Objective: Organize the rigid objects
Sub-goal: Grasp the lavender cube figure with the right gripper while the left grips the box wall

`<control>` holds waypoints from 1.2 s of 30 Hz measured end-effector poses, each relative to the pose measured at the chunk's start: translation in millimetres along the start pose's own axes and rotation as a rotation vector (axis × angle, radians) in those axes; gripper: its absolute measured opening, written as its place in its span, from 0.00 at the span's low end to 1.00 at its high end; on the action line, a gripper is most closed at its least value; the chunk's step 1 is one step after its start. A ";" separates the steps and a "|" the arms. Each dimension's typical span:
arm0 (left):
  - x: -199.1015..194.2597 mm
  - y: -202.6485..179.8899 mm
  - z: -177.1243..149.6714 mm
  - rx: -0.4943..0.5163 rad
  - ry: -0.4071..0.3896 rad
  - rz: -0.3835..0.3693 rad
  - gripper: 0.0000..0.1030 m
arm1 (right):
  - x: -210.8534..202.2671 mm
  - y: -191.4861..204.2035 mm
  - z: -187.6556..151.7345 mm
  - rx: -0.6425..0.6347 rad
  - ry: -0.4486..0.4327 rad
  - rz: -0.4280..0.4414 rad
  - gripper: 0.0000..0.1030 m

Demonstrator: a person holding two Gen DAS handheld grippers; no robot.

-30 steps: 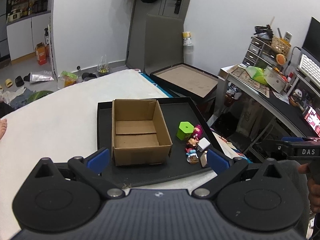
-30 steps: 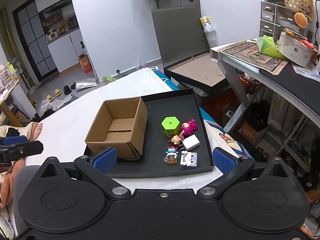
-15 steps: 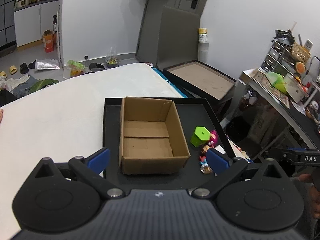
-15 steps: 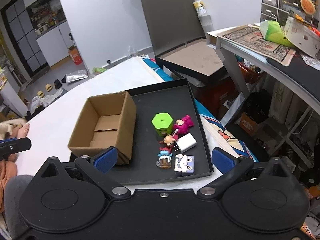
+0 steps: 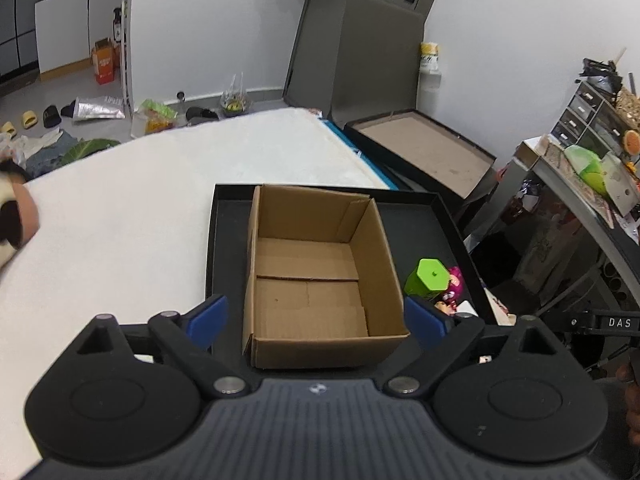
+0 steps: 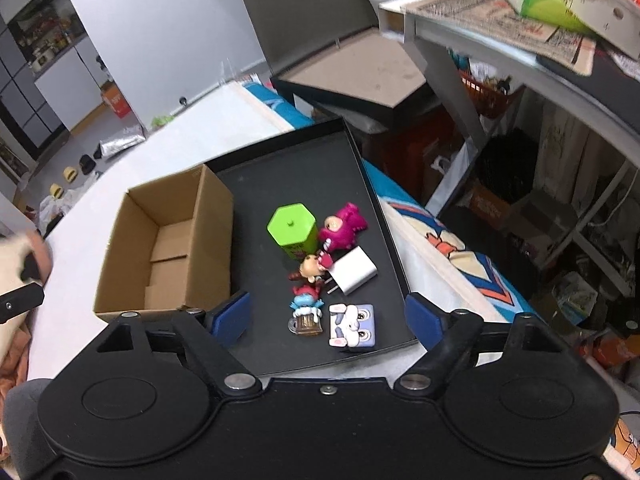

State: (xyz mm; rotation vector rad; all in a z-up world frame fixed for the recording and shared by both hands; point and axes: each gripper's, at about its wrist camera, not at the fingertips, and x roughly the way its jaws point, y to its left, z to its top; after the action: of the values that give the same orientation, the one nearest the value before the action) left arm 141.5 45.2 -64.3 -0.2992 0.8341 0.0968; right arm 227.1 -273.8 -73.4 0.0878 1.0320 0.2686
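An empty cardboard box (image 5: 316,280) (image 6: 168,244) stands on the left of a black tray (image 5: 432,220) (image 6: 304,172). To its right lie a green hexagonal container (image 6: 292,230) (image 5: 428,280), a pink figure (image 6: 344,226), a white charger (image 6: 354,272), small figurines (image 6: 306,314) and a lilac rabbit block (image 6: 352,326). My left gripper (image 5: 316,320) hovers over the box's near wall, jaws closing, pads clear of it. My right gripper (image 6: 328,316) hangs above the figurines and the rabbit block, jaws closing, touching nothing.
The tray rests on a white surface (image 5: 120,208). A second black box (image 5: 420,152) stands behind the tray, and a cluttered desk (image 6: 520,36) rises at the right. Shoes and bags (image 5: 92,108) litter the floor at the back left.
Both grippers have moved forward and down toward the tray, so the box and toys look larger. Both pairs of jaws have narrowed, the right one more.
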 end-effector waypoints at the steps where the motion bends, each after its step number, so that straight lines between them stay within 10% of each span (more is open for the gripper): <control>1: 4.5 1.3 0.0 -0.005 0.009 0.003 0.86 | 4.2 -0.8 0.8 0.002 0.012 -0.001 0.78; 36: 104.3 49.5 4.0 -0.116 0.211 0.050 0.17 | 136.9 -11.9 12.6 0.060 0.346 -0.115 0.64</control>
State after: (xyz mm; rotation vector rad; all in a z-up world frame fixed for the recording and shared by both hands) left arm 204.4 90.3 -150.2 -0.4024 1.0472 0.1632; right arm 306.2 -248.8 -183.7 0.0364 1.3845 0.1503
